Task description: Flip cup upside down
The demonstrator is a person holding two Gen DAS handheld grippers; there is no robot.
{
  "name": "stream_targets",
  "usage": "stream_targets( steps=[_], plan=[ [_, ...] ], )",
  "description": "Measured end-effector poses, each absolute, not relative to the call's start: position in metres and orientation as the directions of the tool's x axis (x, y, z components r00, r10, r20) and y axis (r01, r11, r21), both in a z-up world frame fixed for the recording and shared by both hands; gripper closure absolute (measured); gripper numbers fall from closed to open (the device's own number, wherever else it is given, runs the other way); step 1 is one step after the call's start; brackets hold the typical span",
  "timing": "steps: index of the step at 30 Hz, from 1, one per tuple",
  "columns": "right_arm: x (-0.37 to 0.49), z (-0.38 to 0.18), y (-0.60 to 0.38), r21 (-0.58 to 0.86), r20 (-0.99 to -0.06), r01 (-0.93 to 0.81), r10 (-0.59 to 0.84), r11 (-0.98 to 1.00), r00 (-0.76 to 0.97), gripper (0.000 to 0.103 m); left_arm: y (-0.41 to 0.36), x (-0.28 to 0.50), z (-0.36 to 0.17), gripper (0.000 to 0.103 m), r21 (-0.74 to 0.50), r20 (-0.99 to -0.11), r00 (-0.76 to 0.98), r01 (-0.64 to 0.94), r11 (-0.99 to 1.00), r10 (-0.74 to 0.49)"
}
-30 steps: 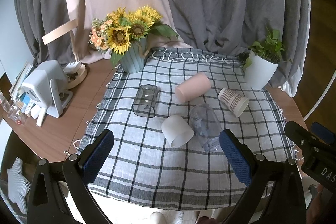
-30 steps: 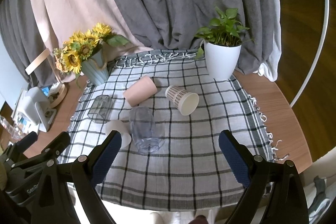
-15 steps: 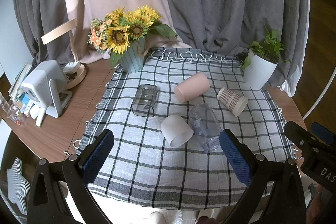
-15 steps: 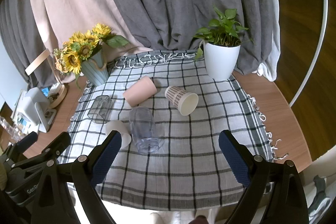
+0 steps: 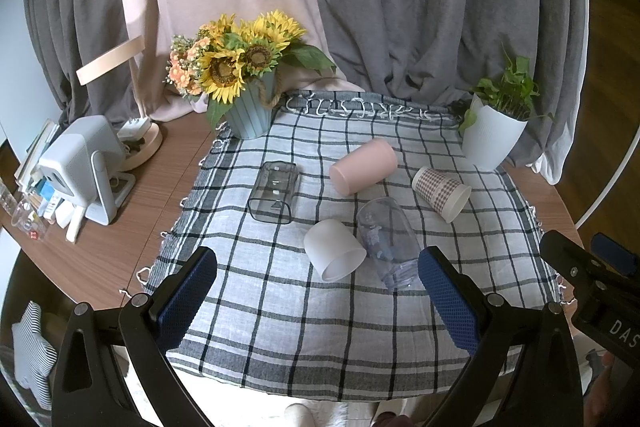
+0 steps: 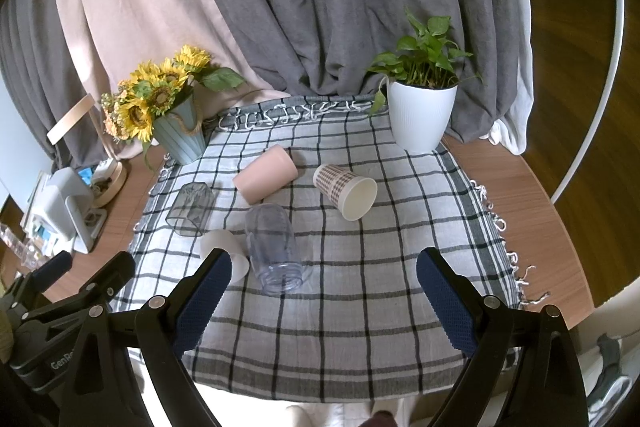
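Both claws hang over the near edge of the checked cloth (image 5: 280,307), the left claw (image 5: 318,293) and right claw (image 6: 322,291) each spread wide and empty. Beyond them five cups lie on their sides: white cup (image 5: 334,255) touching clear cup (image 5: 386,243), then grey tumbler (image 5: 275,191), pink cup (image 5: 363,167) and paper cup (image 5: 442,187). Sunflowers (image 5: 236,67) and a potted plant (image 5: 494,131) stand at the desk's far side.

Not much is different. In the left camera the cups sit a tiny bit more to the left than a second ago: the white cup (image 5: 335,250) and the clear cup (image 5: 387,242) both slid over a little. So the left gripper (image 5: 318,293) turned a little. The right camera looks almost the same.
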State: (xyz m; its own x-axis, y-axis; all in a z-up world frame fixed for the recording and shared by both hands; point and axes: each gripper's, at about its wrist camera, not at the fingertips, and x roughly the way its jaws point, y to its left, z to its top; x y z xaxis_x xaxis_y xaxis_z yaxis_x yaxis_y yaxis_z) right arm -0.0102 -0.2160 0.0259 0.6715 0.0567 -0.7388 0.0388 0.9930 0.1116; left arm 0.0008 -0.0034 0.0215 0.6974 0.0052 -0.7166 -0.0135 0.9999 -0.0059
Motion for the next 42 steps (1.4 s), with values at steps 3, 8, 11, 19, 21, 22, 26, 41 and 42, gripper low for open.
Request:
stream_targets(
  steps=[3, 8, 11, 19, 21, 22, 26, 41, 42],
  plan=[
    [-0.010, 0.026, -0.216, 0.112, -0.739, 0.038, 0.058, 0.993, 0.672, 0.009, -0.004, 0.001, 0.022, 0.000, -0.004, -0.717, 0.697, -0.014, 1.000, 0.007],
    [-0.010, 0.026, -0.216, 0.110, -0.739, 0.038, 0.056, 0.993, 0.671, 0.009, -0.004, 0.000, 0.021, 0.000, -0.005, -0.716, 0.698, -0.014, 1.000, 0.006],
    [-0.010, 0.026, -0.216, 0.111, -0.739, 0.038, 0.057, 0.993, 0.671, 0.009, -0.003, 0.000, 0.021, 0.000, -0.005, -0.716, 0.698, -0.014, 1.000, 0.006],
    [-0.010, 0.026, -0.215, 0.111, -0.739, 0.039, 0.056, 0.993, 0.671, 0.009, -0.003, 0.000, 0.021, 0.000, -0.006, -0.716, 0.698, -0.015, 1.000, 0.006],
    [-0.010, 0.025, -0.215, 0.109, -0.739, 0.040, 0.054, 0.993, 0.672, 0.009, -0.003, 0.000, 0.021, 0.000, -0.008, -0.717, 0.697, -0.013, 1.000, 0.003],
    [-0.010, 0.025, -0.215, 0.110, -0.739, 0.039, 0.055, 0.993, 0.671, 0.009, -0.004, 0.000, 0.021, 0.000, -0.009, -0.718, 0.696, -0.011, 1.000, 0.001],
    [-0.009, 0.024, -0.215, 0.111, -0.742, 0.039, 0.057, 0.993, 0.668, 0.006, -0.013, 0.003, 0.018, 0.000, -0.008, -0.731, 0.683, -0.007, 1.000, -0.001],
    [0.057, -0.009, -0.251, 0.160, -0.824, 0.002, 0.132, 0.987, 0.551, 0.001, -0.050, 0.064, -0.018, 0.000, -0.057, -0.845, 0.534, -0.040, 0.998, -0.027],
    [0.065, -0.012, -0.255, 0.161, -0.833, -0.002, 0.138, 0.987, 0.536, 0.001, -0.053, 0.068, -0.020, 0.000, -0.058, -0.849, 0.528, -0.043, 0.997, -0.026]
  ],
)
